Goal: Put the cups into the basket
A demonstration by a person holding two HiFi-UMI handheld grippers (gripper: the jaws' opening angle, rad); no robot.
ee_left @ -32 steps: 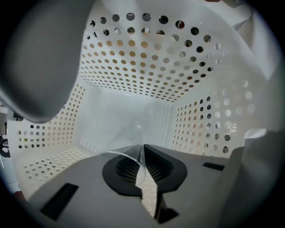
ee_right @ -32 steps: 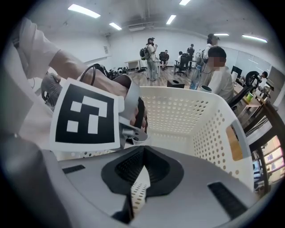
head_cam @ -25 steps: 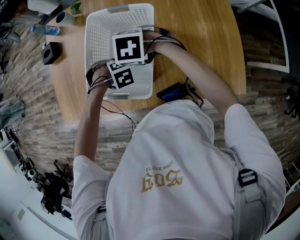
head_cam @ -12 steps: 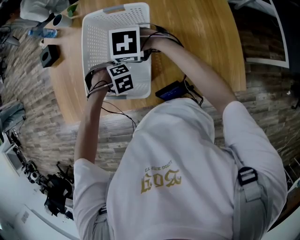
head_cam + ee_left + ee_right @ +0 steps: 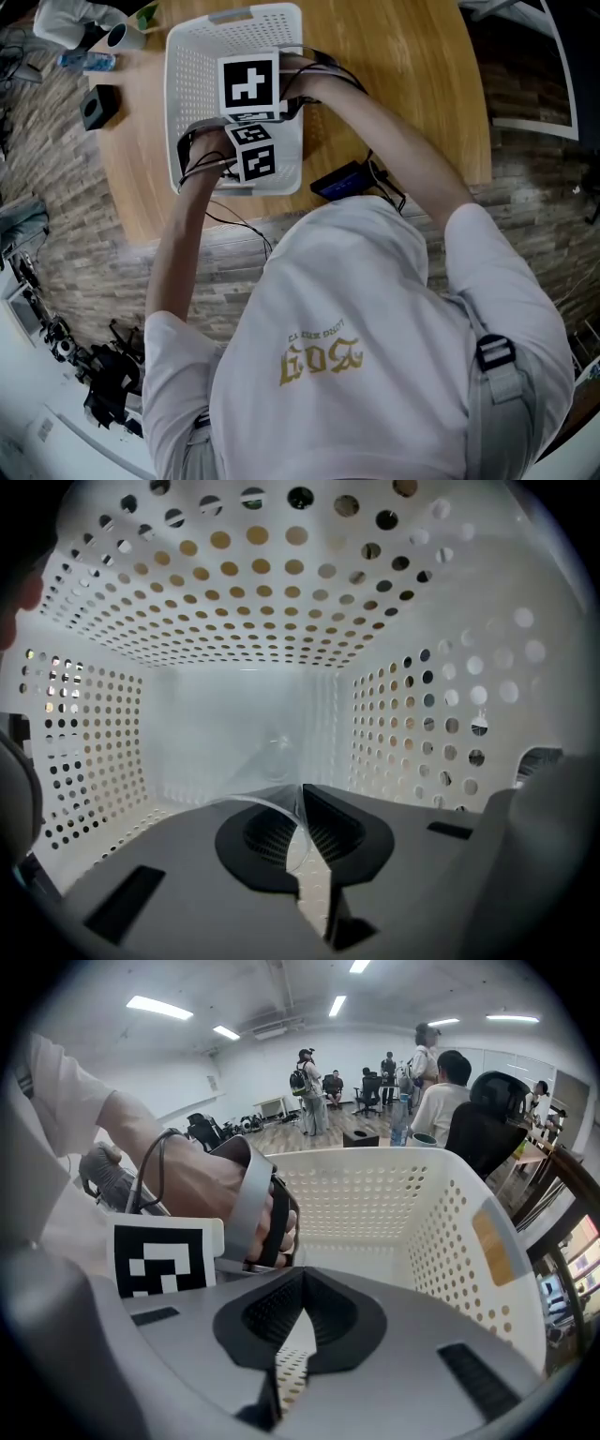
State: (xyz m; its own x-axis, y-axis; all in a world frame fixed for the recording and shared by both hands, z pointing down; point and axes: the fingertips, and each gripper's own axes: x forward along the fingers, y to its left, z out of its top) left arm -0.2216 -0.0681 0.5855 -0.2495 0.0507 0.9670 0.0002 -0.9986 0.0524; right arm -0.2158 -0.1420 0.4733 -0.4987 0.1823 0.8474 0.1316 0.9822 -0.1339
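A white perforated basket stands on the round wooden table. Both grippers are over it. My left gripper reaches down inside the basket, and its jaws are shut on the thin wall of a clear plastic cup, whose bottom points at the far wall. My right gripper hovers above the basket's middle. In the right gripper view its jaws are shut with nothing between them, looking across the basket at the left hand.
A small black box, a plastic bottle and a cup sit at the table's far left edge. A dark flat device with cables lies by the near edge. Several people stand in the room behind.
The left gripper has shifted a little to the right and deeper into the basket. The right gripper rose slightly a second ago and has since stayed put.
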